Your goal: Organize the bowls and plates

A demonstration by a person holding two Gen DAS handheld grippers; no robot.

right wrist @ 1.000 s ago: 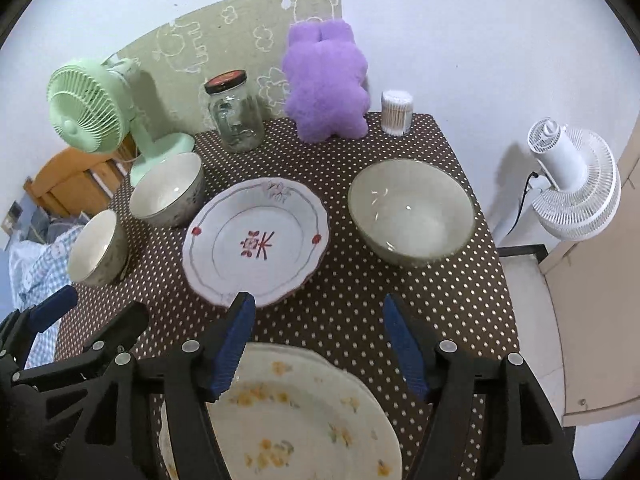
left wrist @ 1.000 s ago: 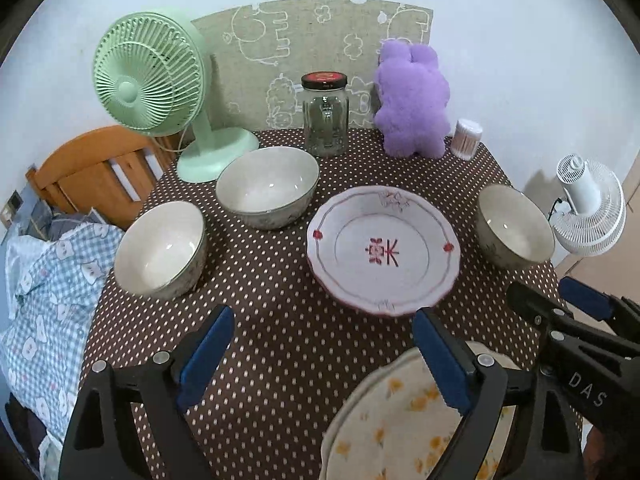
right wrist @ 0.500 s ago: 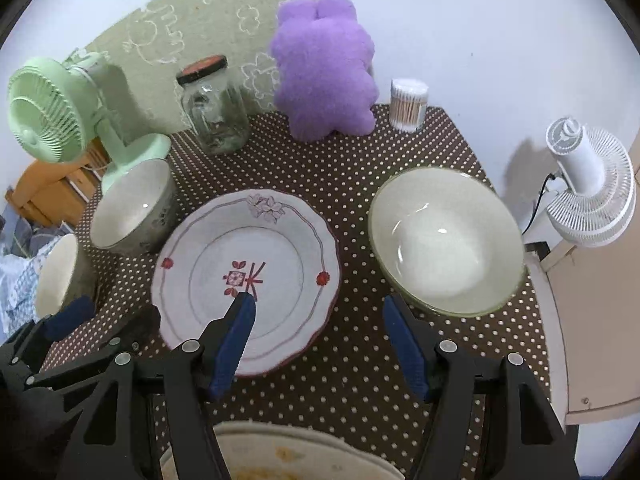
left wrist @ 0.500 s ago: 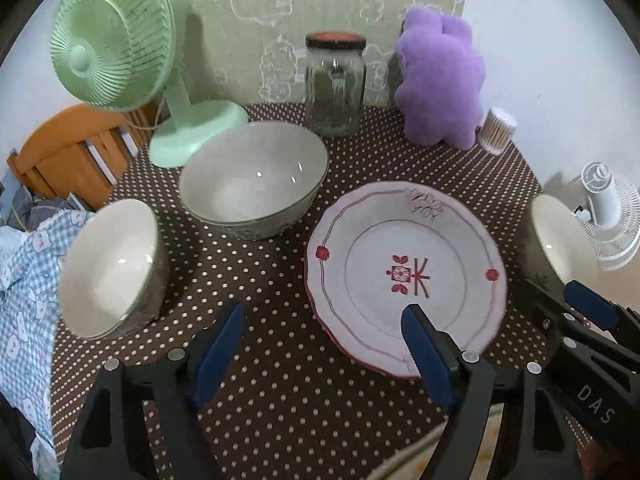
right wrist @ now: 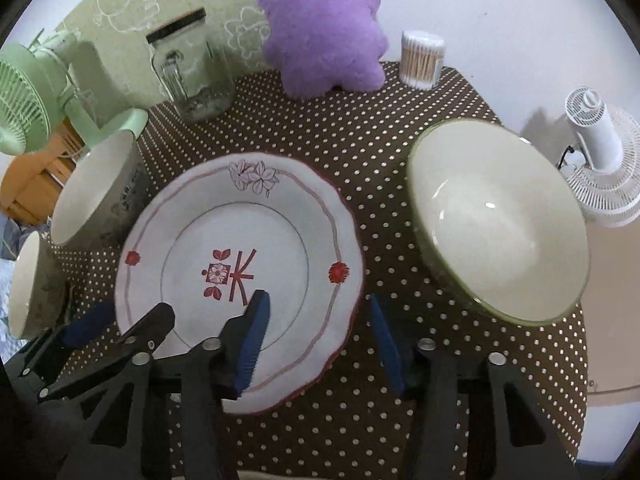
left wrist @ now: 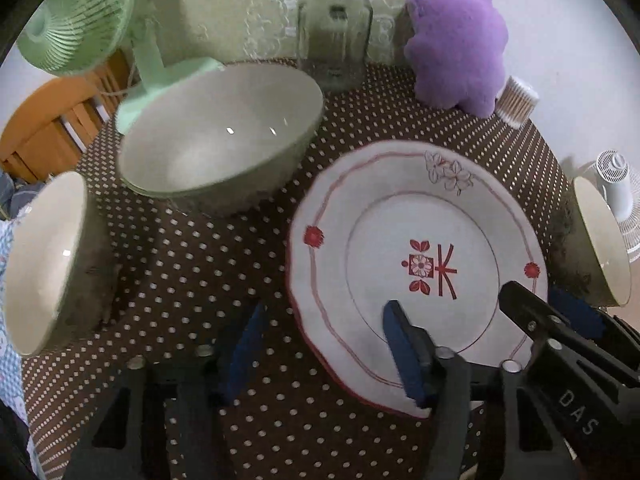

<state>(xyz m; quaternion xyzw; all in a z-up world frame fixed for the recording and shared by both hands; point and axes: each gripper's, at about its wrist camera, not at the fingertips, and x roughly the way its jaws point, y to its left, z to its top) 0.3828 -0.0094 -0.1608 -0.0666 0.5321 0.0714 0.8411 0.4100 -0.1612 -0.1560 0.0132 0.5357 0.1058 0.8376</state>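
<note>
A white plate with red trim lies mid-table. My left gripper is open, straddling the plate's near left rim. My right gripper is open, straddling its near right rim. A cream bowl sits left of the plate, a second bowl at the far left, a third bowl at the right. The left gripper also shows in the right wrist view, the right gripper in the left wrist view.
A green fan, a glass jar, a purple plush and a cotton-swab tub line the back of the dotted tablecloth. A white fan stands off the right edge.
Both grippers have moved forward and down toward the red-trimmed plate. The yellow-flowered plate near the front has dropped out of view. Both stay open.
</note>
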